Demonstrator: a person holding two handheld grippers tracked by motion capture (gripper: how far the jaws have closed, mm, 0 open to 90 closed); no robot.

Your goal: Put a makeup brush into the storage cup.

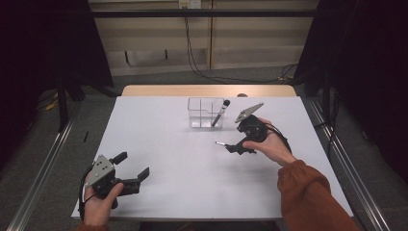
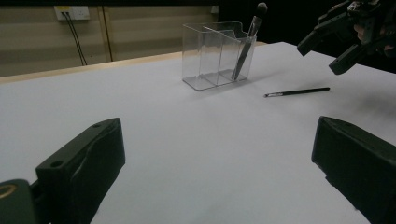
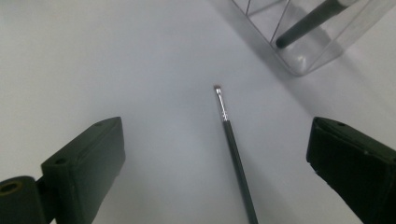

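Lying flat, thin black brush (image 3: 233,149) (silver ferrule, tiny tip).

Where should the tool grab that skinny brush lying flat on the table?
Probably the thin brush is best taken mid-handle, from straight above, with the jaws closing across its width. It lies flat on the white table, and the right tool, open, is already lined up over it.

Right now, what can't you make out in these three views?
- Thin brush: its handle end runs off the bottom edge of the right gripper view; in the high view the right gripper covers most of it.
- Brush in the clear organizer: its head is cut off by the top edge of the right gripper view.
- Brush tip bristles: too small to judge in the left gripper view.
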